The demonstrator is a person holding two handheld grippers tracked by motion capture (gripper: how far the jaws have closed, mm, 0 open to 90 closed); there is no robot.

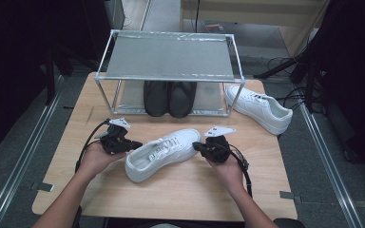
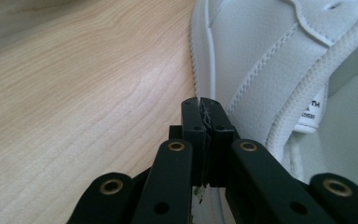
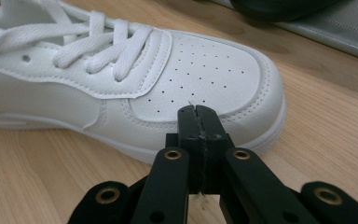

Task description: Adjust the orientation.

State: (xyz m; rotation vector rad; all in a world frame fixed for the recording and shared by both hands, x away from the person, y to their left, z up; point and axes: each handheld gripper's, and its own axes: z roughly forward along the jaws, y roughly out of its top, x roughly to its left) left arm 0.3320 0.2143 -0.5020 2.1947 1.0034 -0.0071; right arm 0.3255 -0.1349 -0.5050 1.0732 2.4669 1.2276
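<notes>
Jaws shut on both grippers beside white sneaker (image 1: 161, 153); tongue label unreadable.

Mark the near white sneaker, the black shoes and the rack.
near white sneaker (image 1: 164, 151): high view, on its laces.
black shoes (image 1: 169, 97): high view, where the pair meets, on the lower shelf.
rack (image 1: 171, 76): high view, top shelf's front rail.
</notes>
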